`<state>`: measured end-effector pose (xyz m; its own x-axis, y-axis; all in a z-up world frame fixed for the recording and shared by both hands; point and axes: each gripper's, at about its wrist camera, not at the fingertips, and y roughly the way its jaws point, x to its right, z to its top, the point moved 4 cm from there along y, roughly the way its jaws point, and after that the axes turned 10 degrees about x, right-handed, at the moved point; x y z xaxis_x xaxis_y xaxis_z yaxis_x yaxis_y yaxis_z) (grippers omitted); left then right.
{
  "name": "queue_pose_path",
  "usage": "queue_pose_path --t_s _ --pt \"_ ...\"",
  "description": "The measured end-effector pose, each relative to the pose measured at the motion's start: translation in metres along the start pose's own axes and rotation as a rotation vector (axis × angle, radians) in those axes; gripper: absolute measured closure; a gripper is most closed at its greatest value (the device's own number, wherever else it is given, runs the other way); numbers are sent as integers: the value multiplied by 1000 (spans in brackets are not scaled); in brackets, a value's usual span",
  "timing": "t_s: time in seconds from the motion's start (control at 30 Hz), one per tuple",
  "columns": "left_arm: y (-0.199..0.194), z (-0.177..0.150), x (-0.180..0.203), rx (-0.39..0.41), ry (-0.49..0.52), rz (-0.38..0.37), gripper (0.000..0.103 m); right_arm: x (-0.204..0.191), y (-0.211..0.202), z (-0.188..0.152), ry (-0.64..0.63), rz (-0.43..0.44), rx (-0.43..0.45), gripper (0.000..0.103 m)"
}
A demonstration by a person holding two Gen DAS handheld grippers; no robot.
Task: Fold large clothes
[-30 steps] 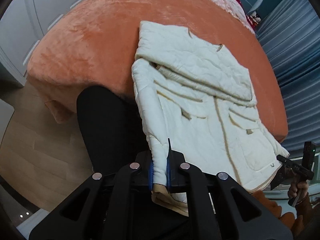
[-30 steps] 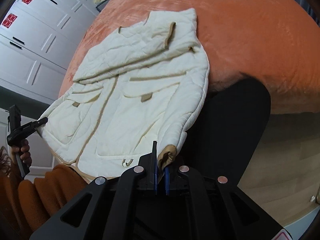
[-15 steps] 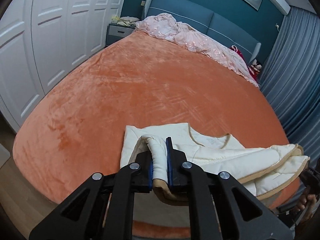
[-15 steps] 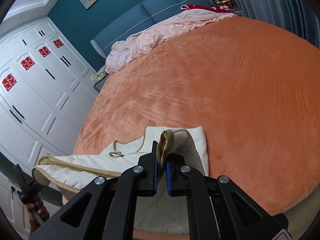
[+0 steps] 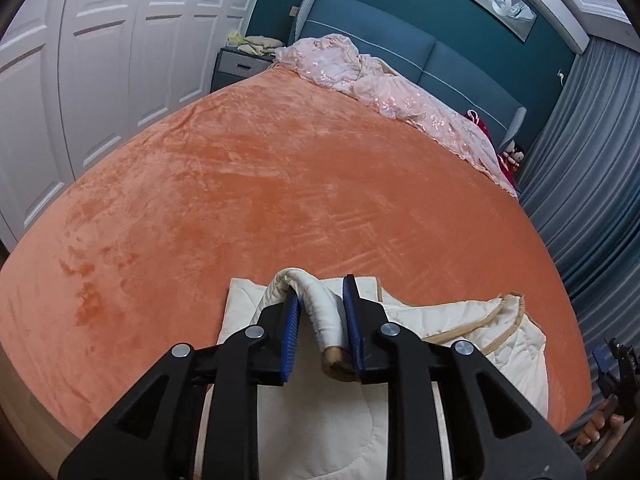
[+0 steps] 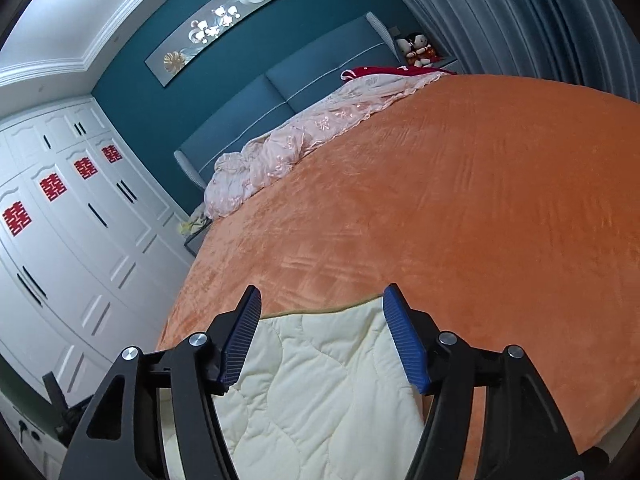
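Broadly: orange bedspread (image 5: 280, 184) | white wardrobe (image 6: 60, 240) | teal headboard (image 6: 280, 100)

My right gripper (image 6: 322, 332) has just been opening & its jaws stand wide, nothing pinched btwn them. Under it the cream quilted jacket (image 6: 320, 392) lies flat on the orange blanket (image 6: 460, 208), its far edge just past my fingertips.

A cream quilted jacket (image 5: 460, 332) with tan trim lies on the orange blanket (image 5: 260, 184); beyond it, a pale pink embroidered quilt (image 5: 400, 96).
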<state>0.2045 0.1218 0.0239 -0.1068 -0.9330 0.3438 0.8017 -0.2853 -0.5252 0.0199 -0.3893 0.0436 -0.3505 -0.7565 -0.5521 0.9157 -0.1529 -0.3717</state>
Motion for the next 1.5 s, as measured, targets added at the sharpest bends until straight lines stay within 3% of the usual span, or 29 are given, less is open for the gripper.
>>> queue_pose_path --t_s 0.13,0.17,0.2,0.23,0.27,0.3,0.47,0.57,0.7,0.8,0.9,0.97,1.0,1.03,1.07,1.1,1.27,1.4,1.5 --pt "-2 12 8 31 -7 5 81 6 4 -11 -59 -40 -49 40" --pt "-5 17 10 48 -8 4 75 7 4 -14 -65 -43 -59 40" --pt "-13 23 12 113 13 41 66 8 6 -17 -74 -46 -68 40" --pt "-24 32 13 217 53 111 38 10 4 -23 -84 -51 -74 40" --pt "-34 40 14 296 92 161 18 9 6 -27 -100 -59 -83 40" --pt "-35 47 14 319 128 193 16 8 9 -31 -115 -66 -94 40" --pt "-8 47 8 123 157 170 17 3 25 -46 -174 -96 -134 40" --pt "13 26 -1 14 152 153 17 5 44 -52 -178 -141 -174 39" --pt "54 -15 -22 -178 65 118 17 12 69 -57 -173 -181 -222 38" --pt "76 -38 -34 -253 16 108 22 22 87 -58 -170 -221 -250 35" --pt "91 -50 -33 -298 -14 69 34 29 105 -62 -159 -249 -297 35" --pt "98 -51 -31 -307 -16 64 51 32 118 -68 -147 -245 -337 36" --pt "100 -49 -29 -301 -10 74 57 31 124 -71 -144 -229 -347 49" --pt "102 -47 -28 -294 -8 78 74 26 128 -72 -148 -203 -351 62" --pt "103 -44 -28 -288 -14 82 85 21 131 -70 -168 -201 -350 87" --pt "102 -39 -28 -270 -25 86 88 15 131 -67 -184 -191 -339 93" --pt "100 -17 -24 -179 -21 103 92 -9 119 -34 -196 -129 -156 95" --pt "128 -41 -33 -258 -3 170 92 10 149 -57 -232 -223 -263 95" --pt "136 -55 -36 -270 17 201 92 24 158 -74 -241 -262 -308 95"
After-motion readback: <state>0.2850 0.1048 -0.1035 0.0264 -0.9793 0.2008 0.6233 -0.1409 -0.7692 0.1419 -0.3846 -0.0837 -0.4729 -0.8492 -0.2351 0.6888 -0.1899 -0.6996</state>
